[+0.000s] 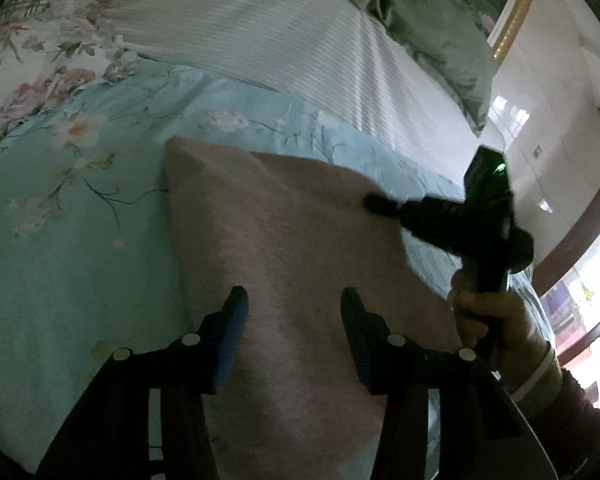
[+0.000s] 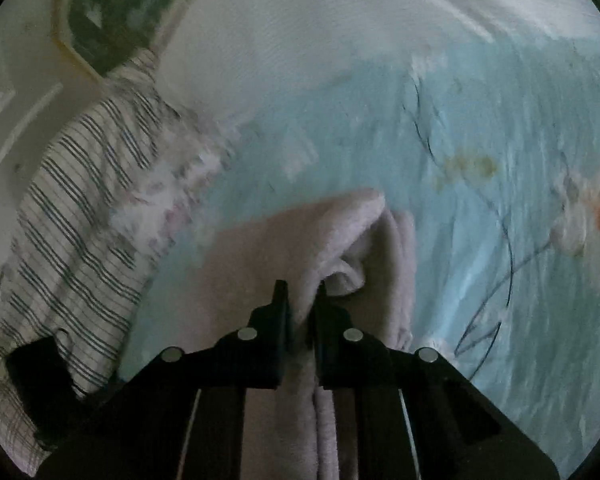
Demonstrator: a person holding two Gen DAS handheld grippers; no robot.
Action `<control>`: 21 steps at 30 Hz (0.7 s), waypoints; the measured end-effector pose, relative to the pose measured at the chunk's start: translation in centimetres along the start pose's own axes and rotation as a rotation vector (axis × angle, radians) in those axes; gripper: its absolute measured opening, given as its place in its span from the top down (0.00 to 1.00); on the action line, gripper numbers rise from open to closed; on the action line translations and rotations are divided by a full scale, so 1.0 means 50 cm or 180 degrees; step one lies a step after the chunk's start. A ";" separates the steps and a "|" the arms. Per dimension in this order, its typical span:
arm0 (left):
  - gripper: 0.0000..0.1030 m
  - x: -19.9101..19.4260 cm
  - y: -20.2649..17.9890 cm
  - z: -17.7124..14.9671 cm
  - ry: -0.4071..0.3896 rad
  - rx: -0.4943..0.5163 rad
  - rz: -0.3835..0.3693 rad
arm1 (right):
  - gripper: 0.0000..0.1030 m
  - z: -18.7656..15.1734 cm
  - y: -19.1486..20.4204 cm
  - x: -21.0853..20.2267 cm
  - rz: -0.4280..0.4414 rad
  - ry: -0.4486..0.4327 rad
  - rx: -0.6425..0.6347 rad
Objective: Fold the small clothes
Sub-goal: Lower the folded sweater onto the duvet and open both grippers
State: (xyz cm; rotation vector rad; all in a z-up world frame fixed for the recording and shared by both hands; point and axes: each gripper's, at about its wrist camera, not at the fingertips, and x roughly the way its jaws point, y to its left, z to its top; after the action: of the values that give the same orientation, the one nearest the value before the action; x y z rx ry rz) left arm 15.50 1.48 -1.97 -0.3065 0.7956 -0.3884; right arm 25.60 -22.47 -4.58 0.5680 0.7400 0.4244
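A small pink garment lies flat on a light blue floral bedspread. My left gripper is open and hovers over the garment's near part, its fingers apart on either side of the cloth. My right gripper reaches in from the right onto the garment's right edge. In the right wrist view my right gripper is shut on a raised fold of the pink garment, whose edge is bunched and lifted off the bedspread.
A white ribbed blanket and a green pillow lie at the far side of the bed. A striped cloth lies to the left in the right wrist view. A white wall lies beyond the bed's right edge.
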 end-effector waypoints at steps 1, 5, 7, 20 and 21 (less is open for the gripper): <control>0.54 -0.001 0.000 -0.001 -0.0005 0.0002 -0.0023 | 0.88 -0.003 -0.005 -0.001 -0.0024 0.0002 0.0021; 0.54 0.025 0.011 -0.009 0.0122 -0.0010 0.0002 | 0.88 -0.040 -0.075 0.038 -0.0325 0.0240 0.0280; 0.54 0.049 0.017 -0.019 0.0183 0.0010 0.0103 | 0.87 -0.046 -0.089 0.044 -0.0296 0.0271 0.0393; 0.55 -0.016 -0.021 -0.043 0.0138 0.0094 -0.0151 | 0.82 -0.172 0.069 -0.101 -0.0067 0.0464 -0.0203; 0.55 -0.022 -0.027 -0.047 0.0150 0.0117 -0.0176 | 0.82 -0.191 0.061 -0.097 -0.0162 0.0535 -0.0206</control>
State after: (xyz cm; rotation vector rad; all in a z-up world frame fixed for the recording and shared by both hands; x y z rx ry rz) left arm 12.76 0.48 -2.29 -0.2864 0.8263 -0.4632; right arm 14.92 -19.61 -5.99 0.4555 0.8965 0.4510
